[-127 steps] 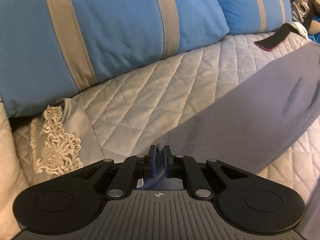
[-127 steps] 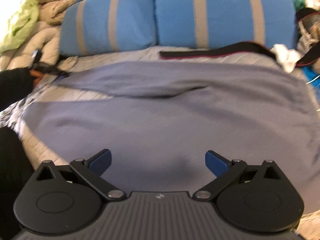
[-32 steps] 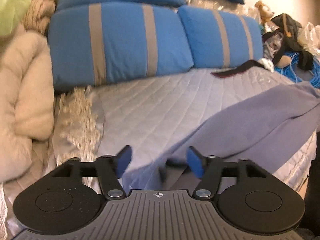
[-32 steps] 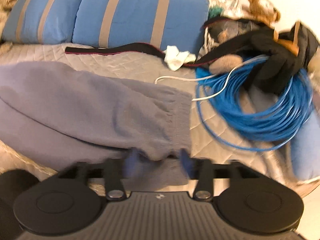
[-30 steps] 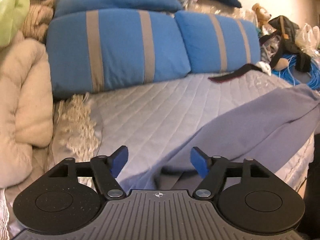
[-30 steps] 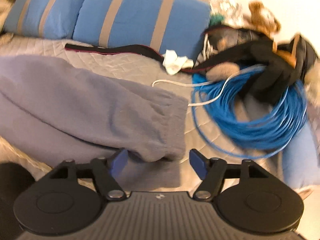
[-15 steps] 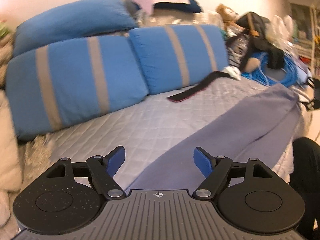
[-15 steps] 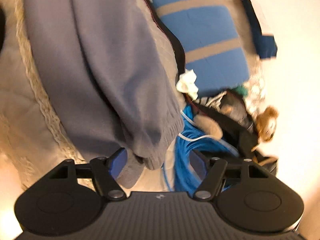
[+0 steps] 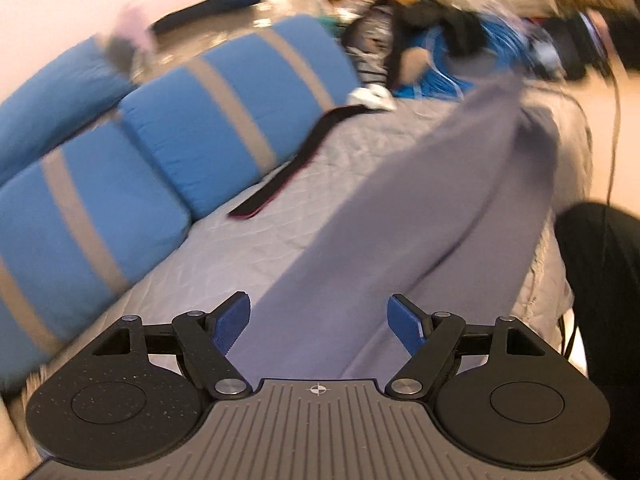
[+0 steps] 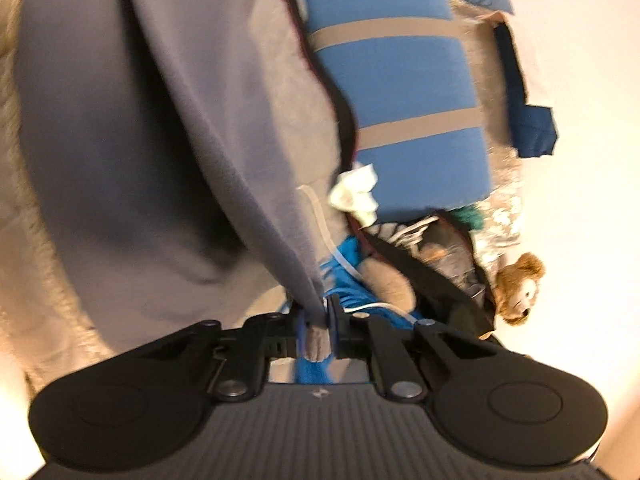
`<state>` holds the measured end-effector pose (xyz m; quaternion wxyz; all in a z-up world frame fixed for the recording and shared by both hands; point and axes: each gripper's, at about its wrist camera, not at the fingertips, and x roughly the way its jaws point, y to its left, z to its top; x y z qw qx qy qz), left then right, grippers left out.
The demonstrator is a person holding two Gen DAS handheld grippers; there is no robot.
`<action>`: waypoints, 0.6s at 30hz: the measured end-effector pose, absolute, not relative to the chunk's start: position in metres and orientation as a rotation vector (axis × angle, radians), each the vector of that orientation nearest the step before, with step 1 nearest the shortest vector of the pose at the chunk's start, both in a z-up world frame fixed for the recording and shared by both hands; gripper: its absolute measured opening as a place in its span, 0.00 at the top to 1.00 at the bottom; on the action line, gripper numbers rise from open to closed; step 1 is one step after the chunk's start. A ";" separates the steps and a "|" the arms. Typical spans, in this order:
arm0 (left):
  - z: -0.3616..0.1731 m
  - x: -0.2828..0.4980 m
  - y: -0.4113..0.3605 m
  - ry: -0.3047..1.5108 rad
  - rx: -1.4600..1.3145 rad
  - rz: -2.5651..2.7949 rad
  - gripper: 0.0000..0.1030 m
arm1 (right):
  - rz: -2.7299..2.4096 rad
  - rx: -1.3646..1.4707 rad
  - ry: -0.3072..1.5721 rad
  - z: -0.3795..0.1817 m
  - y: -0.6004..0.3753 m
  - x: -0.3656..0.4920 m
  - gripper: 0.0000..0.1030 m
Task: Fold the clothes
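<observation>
Grey fleece sweatpants (image 9: 420, 208) lie on quilted grey bedspread (image 9: 248, 240) — right gripper (image 10: 318, 324) pinches their cuff; left gripper (image 9: 318, 322) spread wide, holding nothing. Blue striped pillows (image 9: 224, 112) behind.

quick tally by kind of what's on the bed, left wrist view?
Grey garments: 1, grey sweatpants, cuff clamped in the right gripper
Blue striped pillows: 2
Black straps: 1
Blue cable coils: 1
White cloths: 1
Total: 6
</observation>
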<state>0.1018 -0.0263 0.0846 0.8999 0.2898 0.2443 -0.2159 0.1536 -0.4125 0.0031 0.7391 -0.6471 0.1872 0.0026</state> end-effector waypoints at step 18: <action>-0.010 0.124 -0.158 0.326 1.147 -0.305 0.45 | -0.037 -1.392 0.290 0.070 -0.401 0.174 0.82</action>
